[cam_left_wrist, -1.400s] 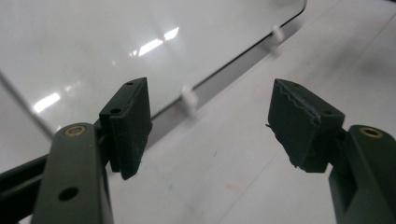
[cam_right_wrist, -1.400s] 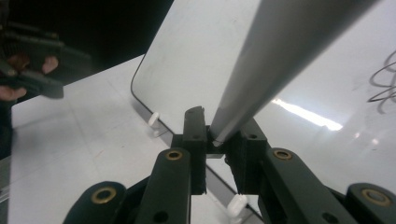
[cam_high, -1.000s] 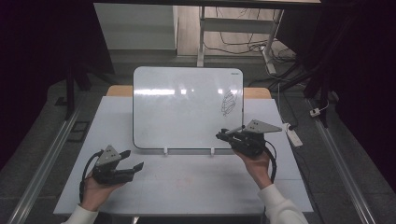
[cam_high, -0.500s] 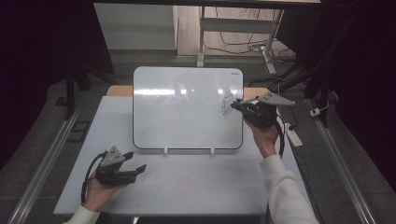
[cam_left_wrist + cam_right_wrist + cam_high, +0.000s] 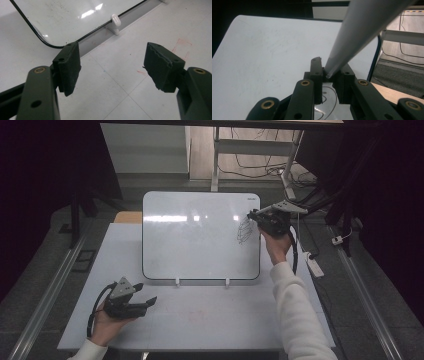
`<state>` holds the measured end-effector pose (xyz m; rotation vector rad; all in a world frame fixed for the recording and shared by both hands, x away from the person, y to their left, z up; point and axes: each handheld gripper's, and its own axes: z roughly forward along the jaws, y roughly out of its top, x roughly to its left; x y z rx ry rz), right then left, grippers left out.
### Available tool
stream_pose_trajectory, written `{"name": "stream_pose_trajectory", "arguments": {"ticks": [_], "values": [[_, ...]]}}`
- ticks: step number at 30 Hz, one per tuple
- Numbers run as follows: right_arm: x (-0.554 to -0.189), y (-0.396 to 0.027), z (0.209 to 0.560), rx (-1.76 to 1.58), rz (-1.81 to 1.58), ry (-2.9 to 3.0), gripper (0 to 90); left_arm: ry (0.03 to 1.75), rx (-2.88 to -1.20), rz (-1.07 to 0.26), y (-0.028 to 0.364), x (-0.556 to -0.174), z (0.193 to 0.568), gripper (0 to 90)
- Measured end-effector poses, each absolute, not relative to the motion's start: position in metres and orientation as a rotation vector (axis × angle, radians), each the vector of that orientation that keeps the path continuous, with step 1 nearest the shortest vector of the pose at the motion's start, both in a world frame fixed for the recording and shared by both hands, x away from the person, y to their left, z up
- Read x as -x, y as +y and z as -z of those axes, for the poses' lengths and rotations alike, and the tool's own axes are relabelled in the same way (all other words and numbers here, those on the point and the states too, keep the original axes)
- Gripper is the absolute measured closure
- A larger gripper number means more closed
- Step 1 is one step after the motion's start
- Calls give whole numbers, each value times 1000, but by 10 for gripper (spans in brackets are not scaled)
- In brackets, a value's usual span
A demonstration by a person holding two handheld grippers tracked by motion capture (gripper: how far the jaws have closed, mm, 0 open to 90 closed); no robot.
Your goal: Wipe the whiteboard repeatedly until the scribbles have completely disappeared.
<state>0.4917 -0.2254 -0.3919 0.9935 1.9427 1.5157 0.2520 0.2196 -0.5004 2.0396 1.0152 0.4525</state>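
Nearest, the left gripper rests on the pale grey table top, its jaws spread with nothing between them; faint red marks stain the surface ahead. Farther on, the glossy white rounded whiteboard leans on two white clips. At its right edge, the right gripper clamps a white tapered marker beside a dark scribble. Behind lie a dim floor and cables.
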Motion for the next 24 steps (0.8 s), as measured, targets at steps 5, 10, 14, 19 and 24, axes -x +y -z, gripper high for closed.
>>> {"name": "stream_pose_trajectory", "arguments": {"ticks": [5, 10, 14, 19, 24], "values": [[-496, -221, 396, -986, -1499, 1966, 776, 1015, -2040, -453, 220, -252, 501, 301], [-491, -210, 402, -925, -1490, 2065, 776, 1014, -2033, -453, 220, -252, 500, 301], [-497, -217, 396, -957, -1481, 1992, 777, 1013, -2034, -451, 219, -251, 500, 301], [-495, -210, 402, -937, -1526, 2055, 777, 1015, -2029, -452, 221, -252, 500, 301], [-497, -214, 403, -940, -1529, 2016, 777, 1014, -2032, -452, 220, -251, 500, 301]]}}
